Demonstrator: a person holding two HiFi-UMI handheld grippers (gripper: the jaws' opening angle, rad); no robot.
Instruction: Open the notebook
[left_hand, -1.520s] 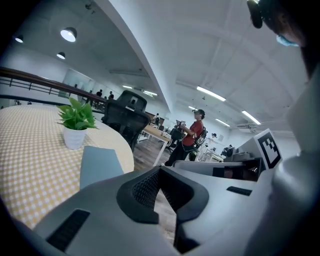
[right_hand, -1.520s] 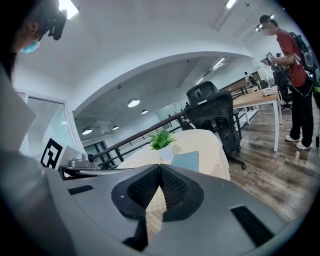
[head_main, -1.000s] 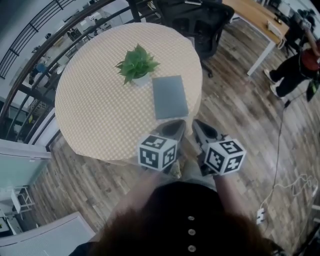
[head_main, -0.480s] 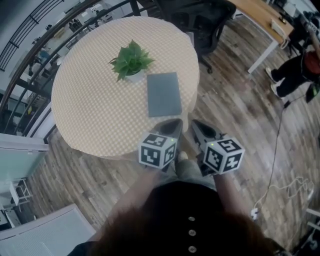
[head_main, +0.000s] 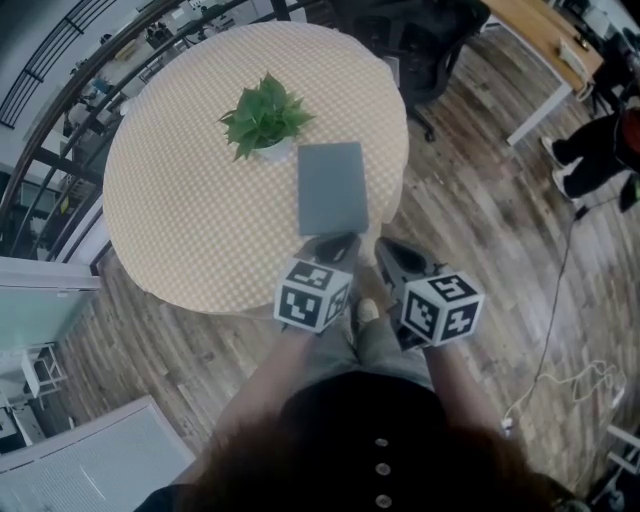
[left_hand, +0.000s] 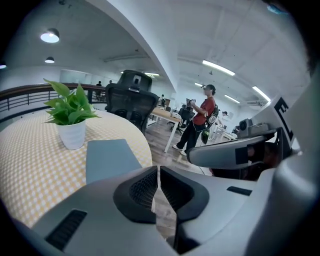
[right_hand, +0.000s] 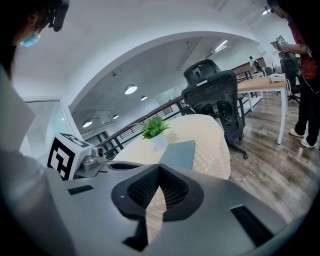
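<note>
A closed grey-blue notebook (head_main: 332, 187) lies flat on the round table (head_main: 190, 210) with its checked cloth, near the edge that faces me. The notebook (left_hand: 107, 157) lies left of the left jaws in the left gripper view. In the right gripper view the notebook (right_hand: 180, 152) lies straight past the jaws. My left gripper (head_main: 338, 243) hangs just short of the notebook's near edge, shut and empty, its pads (left_hand: 145, 187) pressed together. My right gripper (head_main: 388, 250) is beside it over the floor, also shut and empty, with the tips of its pads (right_hand: 172, 187) meeting.
A small green plant in a white pot (head_main: 265, 122) stands just behind the notebook's left corner. A black office chair (head_main: 420, 40) stands behind the table, a wooden desk (head_main: 545, 45) and a person (head_main: 600, 150) farther right. A white cable (head_main: 560, 380) lies on the wooden floor.
Both grippers have drifted forward and slightly down, and their tips now sit closer to the notebook's near edge. Both stayed shut. The notebook has not moved on the table.
</note>
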